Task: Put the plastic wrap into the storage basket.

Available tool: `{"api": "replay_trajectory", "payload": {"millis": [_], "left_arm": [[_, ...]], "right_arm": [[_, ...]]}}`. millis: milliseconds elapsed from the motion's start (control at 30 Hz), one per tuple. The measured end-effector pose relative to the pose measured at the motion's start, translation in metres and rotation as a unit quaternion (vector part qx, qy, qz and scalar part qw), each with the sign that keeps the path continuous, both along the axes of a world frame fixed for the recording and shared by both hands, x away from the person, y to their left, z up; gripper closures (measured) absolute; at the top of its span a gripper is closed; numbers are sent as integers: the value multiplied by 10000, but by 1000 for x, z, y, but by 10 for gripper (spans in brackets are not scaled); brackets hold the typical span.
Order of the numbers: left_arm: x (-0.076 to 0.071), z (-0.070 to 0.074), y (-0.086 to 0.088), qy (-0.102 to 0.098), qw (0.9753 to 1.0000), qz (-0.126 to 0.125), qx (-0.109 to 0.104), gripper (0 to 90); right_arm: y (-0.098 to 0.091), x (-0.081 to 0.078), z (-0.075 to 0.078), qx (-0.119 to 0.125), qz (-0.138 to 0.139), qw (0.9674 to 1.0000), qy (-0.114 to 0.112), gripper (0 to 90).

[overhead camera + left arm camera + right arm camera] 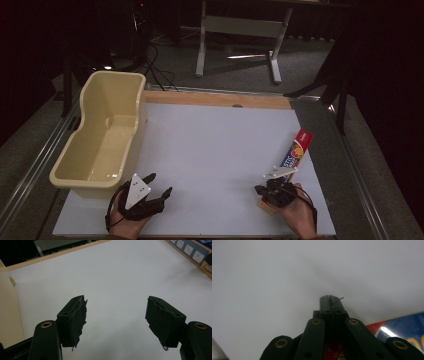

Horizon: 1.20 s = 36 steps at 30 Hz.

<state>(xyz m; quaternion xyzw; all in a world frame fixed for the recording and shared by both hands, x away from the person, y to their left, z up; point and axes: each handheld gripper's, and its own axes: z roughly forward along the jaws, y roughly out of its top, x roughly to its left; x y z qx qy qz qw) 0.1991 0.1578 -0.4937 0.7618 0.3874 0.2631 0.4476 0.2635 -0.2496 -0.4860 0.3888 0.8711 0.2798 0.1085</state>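
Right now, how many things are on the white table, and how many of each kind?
Cream plastic tubs: 1
Long colourful boxes: 1
Hand-held grippers: 2, the left gripper open and the right gripper shut with nothing between its jaws
Total: 4

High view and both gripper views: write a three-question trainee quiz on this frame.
1. True or false: the left gripper is shut.
2. The box lies nearest which? A) cream tub B) right gripper C) the table's far wooden edge
3. What do the right gripper's jaws hold?

Key: 1 false, its jaws stand apart. 2 B. 3 Nothing; they meet over the white table.
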Motion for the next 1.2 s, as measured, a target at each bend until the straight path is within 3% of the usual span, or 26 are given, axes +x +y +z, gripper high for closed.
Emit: {"api": "replay_trajectory", "payload": {"millis": [133, 200, 233, 267, 300, 367, 467, 633, 667, 700, 733, 800, 867, 967, 1000, 1067, 1133, 1200], "left_arm": [[1, -1, -1, 25, 10000, -6, -1, 325], [1, -2, -1, 39, 10000, -12, 29, 325], [2, -2, -2, 60, 10000, -12, 32, 325], [2, -3, -2, 75, 10000, -15, 58, 326], [3, -3, -3, 85, 10000, -3, 48, 326], [4, -3, -3, 95, 9999, -11, 63, 326], [4, -4, -3, 102, 9999, -8, 83, 326], [4, -4, -2, 124, 9999, 67, 74, 326], [4, -4, -2, 114, 9999, 78, 74, 326], [4, -4, -2, 108, 9999, 91, 72, 328], [4, -4, -2, 108, 9999, 91, 72, 329], [5, -4, -2, 111, 9999, 101, 75, 329], [5, -4, -2, 111, 9999, 102, 79, 329], [5, -4, -2, 124, 9998, 108, 73, 329], [5, -4, -2, 125, 9998, 105, 72, 329], [5, -4, -2, 123, 9998, 102, 73, 331], [5, -4, -2, 124, 9998, 107, 64, 331], [6, -4, -2, 130, 9998, 107, 62, 331]], "right_arm": [[-19, -8, 1, -30, -146, 9999, 87, 900], [-29, -9, 2, -226, -323, 9992, -43, 883], [-35, -8, 2, -173, -433, 9989, -69, 797], [-41, -7, 4, 73, -550, 9984, -68, 693], [-48, -4, 7, 371, -711, 9966, -164, 601], [-54, -1, 13, 483, -853, 9939, -505, 505], [-67, 12, 21, 624, -1415, 9841, -877, 430], [-87, 44, 22, 593, -2402, 9640, -975, 267], [-90, 52, 18, 558, -2626, 9593, -874, 225], [-91, 56, 16, 538, -2729, 9570, -824, 187], [-91, 56, 16, 538, -2729, 9570, -824, 187], [-91, 69, 5, 338, -3099, 9485, -569, 103], [-89, 74, 0, 266, -3244, 9448, -371, 97], [-87, 81, -8, 160, -3377, 9411, -57, 105], [-87, 83, -10, 152, -3371, 9413, 41, 113], [-88, 87, -15, 75, -3457, 9380, 221, 162], [-89, 91, -18, 43, -3440, 9381, 403, 173], [-87, 93, -17, -135, -3379, 9400, 453, 186]]}}
